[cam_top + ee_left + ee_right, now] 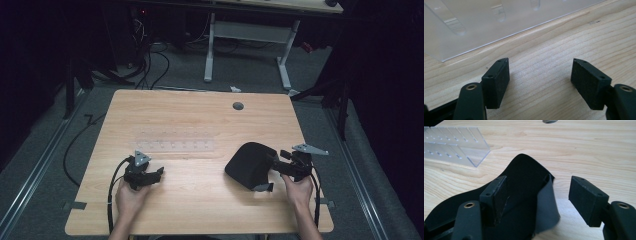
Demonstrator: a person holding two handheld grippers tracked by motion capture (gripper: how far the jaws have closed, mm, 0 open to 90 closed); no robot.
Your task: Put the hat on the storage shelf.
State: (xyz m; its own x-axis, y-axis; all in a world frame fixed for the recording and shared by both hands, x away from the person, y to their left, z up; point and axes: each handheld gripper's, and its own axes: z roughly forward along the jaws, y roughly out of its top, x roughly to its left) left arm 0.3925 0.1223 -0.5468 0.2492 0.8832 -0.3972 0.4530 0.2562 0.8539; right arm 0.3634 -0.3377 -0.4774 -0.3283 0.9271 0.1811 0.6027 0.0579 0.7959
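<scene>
Right gripper (537, 195) open around black cap (248, 164) brim, left gripper (540, 80) open (idle); cap could slip if closed off-edge

Black pad (524, 202) cut off at bottom and left edges in right gripper view; its near part hidden behind the gripper's left jaw. Clear rack (486, 22) cropped at top and left in left gripper view; faint in high view, slots too small to tell. Near surface (200, 210) edge partly hidden by forearms.
</scene>
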